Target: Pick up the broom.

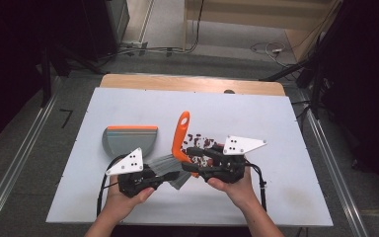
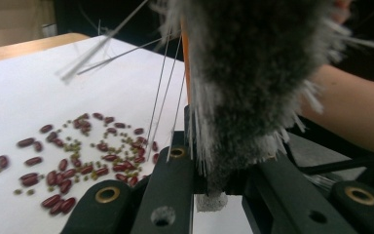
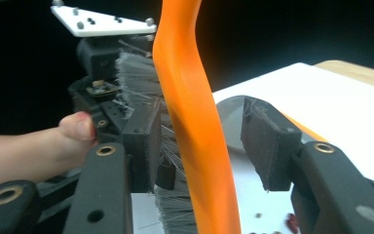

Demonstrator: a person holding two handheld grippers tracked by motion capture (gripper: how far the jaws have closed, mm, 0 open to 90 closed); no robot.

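Orange-handled brush (image 1: 177,148) held between two grippers, just right of the dustpan (image 1: 130,139).
L gripper (image 1: 164,176) clamped tight on the grey bristles (image 2: 253,83). R gripper (image 1: 191,157) w/ jaws apart round the handle (image 3: 195,122): left pad just beside it, right pad off it, not gripping. Beans (image 2: 73,156), red & small green, scattered on the white table (image 1: 276,123) right of the dustpan, just behind the brush. Handle tilts up, away from the person.
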